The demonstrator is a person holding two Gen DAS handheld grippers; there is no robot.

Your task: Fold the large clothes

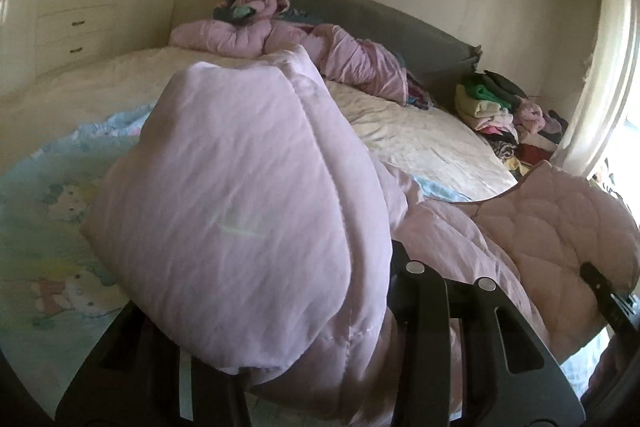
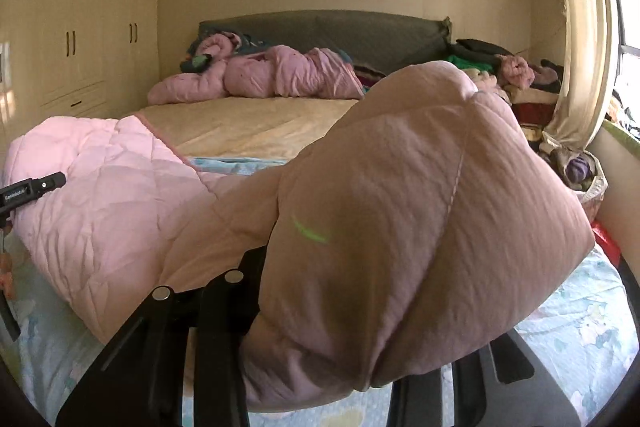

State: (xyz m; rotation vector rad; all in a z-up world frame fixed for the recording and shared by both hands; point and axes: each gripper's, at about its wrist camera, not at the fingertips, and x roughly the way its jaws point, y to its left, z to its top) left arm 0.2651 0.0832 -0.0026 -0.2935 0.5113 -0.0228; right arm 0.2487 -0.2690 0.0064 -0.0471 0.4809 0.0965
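A large pink quilted garment (image 1: 240,167) lies across the near end of the bed and is lifted at two places. My left gripper (image 1: 272,291) is shut on a thick bunch of it, and the padded fabric bulges over the jaws and hides the fingertips. My right gripper (image 2: 372,291) is shut on another bunch of the same garment (image 2: 420,187) in the same way. The garment sags between the two grips. In the left wrist view the right gripper's black body (image 1: 604,291) shows at the right edge. The left gripper's body (image 2: 32,189) shows at the left edge of the right wrist view.
The bed has a cartoon-print sheet (image 1: 48,211) at the near end and a cream cover (image 2: 248,123) beyond. A crumpled pink duvet (image 2: 256,79) lies by the grey headboard (image 2: 360,35). Stacked clothes (image 1: 496,107) fill the far right corner. Wardrobes (image 2: 80,39) stand left, and a curtain (image 2: 580,47) and window are on the right.
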